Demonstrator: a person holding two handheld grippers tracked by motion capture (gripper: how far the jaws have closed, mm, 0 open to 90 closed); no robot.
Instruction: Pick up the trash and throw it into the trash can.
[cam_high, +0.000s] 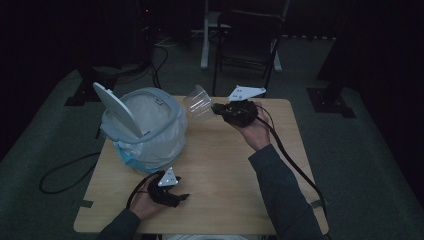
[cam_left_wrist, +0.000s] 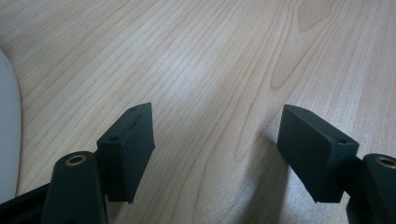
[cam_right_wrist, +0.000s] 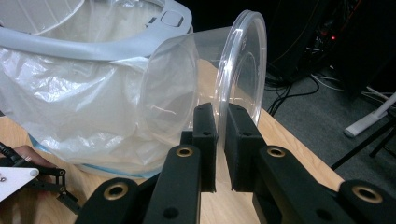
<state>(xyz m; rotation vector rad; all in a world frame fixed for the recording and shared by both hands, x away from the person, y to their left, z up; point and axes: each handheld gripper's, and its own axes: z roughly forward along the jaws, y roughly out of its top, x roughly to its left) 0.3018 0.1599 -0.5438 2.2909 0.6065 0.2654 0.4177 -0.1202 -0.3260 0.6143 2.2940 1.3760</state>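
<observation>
A clear plastic cup (cam_high: 198, 102) hangs on its side in the air, just right of the bin's rim. My right gripper (cam_high: 216, 107) is shut on its rim; in the right gripper view the two jaws of the gripper (cam_right_wrist: 220, 126) pinch the cup's rim (cam_right_wrist: 233, 65) edge-on. The grey swing-lid bin (cam_high: 145, 127), lined with a clear bag (cam_right_wrist: 70, 93), stands at the table's left with its white lid (cam_high: 112, 107) tipped up. My left gripper (cam_high: 181, 197) rests low near the front edge, in front of the bin. It (cam_left_wrist: 215, 140) stands open over bare wood.
The light wooden table (cam_high: 225, 165) has free surface across its middle and right. A black chair (cam_high: 247, 35) stands behind the far edge, and cables lie on the dark floor at left. Each gripper trails a black cable towards the front edge.
</observation>
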